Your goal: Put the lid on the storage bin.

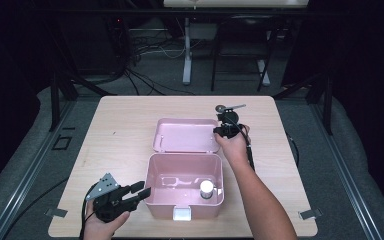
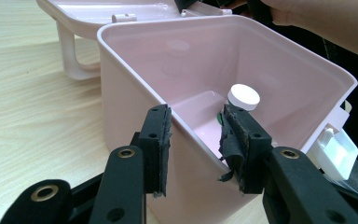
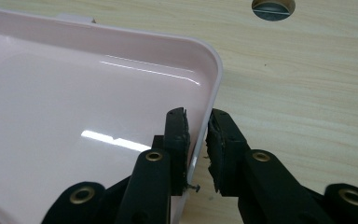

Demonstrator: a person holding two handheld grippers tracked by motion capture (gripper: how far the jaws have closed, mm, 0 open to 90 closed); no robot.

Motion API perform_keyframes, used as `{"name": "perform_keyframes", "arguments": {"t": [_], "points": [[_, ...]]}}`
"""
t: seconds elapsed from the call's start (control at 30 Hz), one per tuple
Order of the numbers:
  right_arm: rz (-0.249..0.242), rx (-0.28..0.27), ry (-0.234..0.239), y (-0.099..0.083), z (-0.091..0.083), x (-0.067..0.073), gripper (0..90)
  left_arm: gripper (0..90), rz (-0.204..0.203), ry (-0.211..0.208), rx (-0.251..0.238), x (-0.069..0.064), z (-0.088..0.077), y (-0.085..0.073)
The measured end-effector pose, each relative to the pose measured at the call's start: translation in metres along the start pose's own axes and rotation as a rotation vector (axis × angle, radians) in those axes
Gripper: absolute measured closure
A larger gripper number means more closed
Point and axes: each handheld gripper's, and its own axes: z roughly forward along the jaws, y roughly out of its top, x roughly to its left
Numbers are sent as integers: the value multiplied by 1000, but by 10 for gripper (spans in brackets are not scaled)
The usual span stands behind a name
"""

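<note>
Two thin pads of the right gripper (image 3: 196, 140) pinch the lid (image 1: 186, 135) rim, which may slip free as it swings, while the left gripper (image 2: 196, 144) straddles the box (image 2: 135, 88) wall, jaws apart and unclamped.

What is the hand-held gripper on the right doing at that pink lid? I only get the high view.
Observer: The right hand-held gripper has its jaws astride the rim of the lid, one inside and one outside, near a rounded corner. I cannot tell whether the pads press.
Operator: And the left one?
Observer: The left hand-held gripper stands open, with its jaws on either side of a wall of the box.
Operator: Anything else I miss?
Observer: The lid has a pink handle that reaches down to the table.
</note>
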Motion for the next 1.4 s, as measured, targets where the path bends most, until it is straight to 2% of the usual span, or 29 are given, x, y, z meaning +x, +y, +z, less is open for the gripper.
{"name": "perform_keyframes", "arguments": {"t": [0.43,0.47,0.63,0.67,0.77,1.0,1.4], "points": [[0,-3,-12,0,-2,2,795,623,-1,8,-7,0,1,0],[1,-6,-12,0,-2,2,795,623,2,-1,6,0,0,0],[2,-10,-13,0,-2,2,797,623,-2,9,-7,0,1,0],[4,-9,-13,0,-2,2,798,625,0,0,5,0,0,0],[2,-10,-14,0,-2,2,799,625,-1,10,-7,0,1,0],[8,-11,-13,0,-3,2,801,625,2,2,3,0,0,0],[9,-43,-13,1,-8,4,812,628,6,0,2,1,0,0]]}}
